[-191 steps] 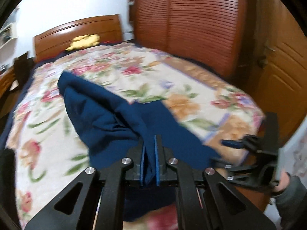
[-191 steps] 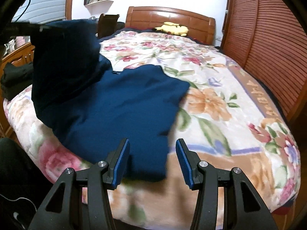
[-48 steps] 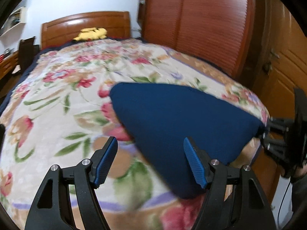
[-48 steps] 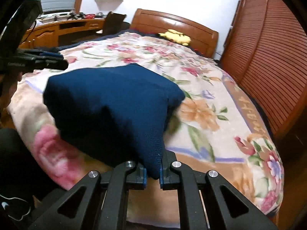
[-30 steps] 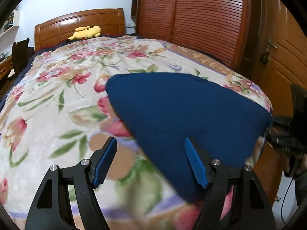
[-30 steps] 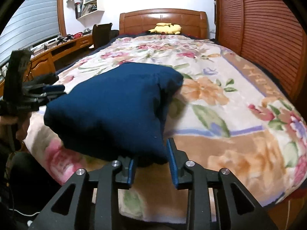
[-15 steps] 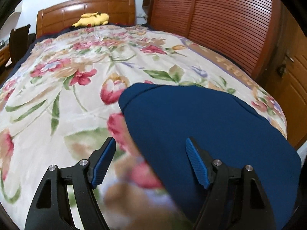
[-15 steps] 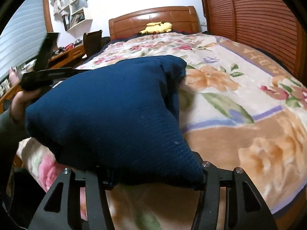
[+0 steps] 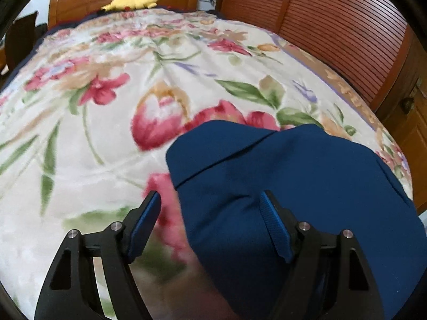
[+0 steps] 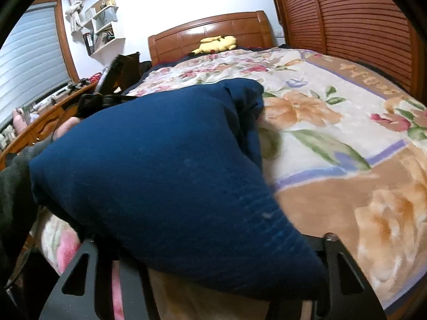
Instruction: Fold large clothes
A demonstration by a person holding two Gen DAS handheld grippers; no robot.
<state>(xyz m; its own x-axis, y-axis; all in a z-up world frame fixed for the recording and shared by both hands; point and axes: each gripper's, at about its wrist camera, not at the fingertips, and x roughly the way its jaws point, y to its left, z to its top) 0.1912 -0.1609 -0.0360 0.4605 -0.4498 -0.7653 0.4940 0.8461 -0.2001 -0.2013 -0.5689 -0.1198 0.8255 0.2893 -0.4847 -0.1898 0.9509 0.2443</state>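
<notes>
A folded navy garment (image 9: 307, 176) lies on the floral blanket (image 9: 106, 122) near the foot of the bed. My left gripper (image 9: 210, 226) is open, its right finger lying on the garment's left part and its left finger over the blanket. In the right wrist view the garment (image 10: 165, 176) bulges over my right gripper (image 10: 213, 277). It hides both fingertips; the jaws stand wide apart beneath it. The left gripper's black body (image 10: 106, 93) shows beyond the garment.
A wooden headboard (image 10: 208, 34) with a yellow plush toy (image 10: 216, 44) stands at the far end. Slatted wooden wardrobe doors (image 9: 320, 26) run along the right side. A desk (image 10: 48, 114) and wall shelves (image 10: 101, 29) are on the left.
My right gripper opened and let go of the garment's corner, then slid under its edge. My left gripper moved forward and down over the garment, staying open.
</notes>
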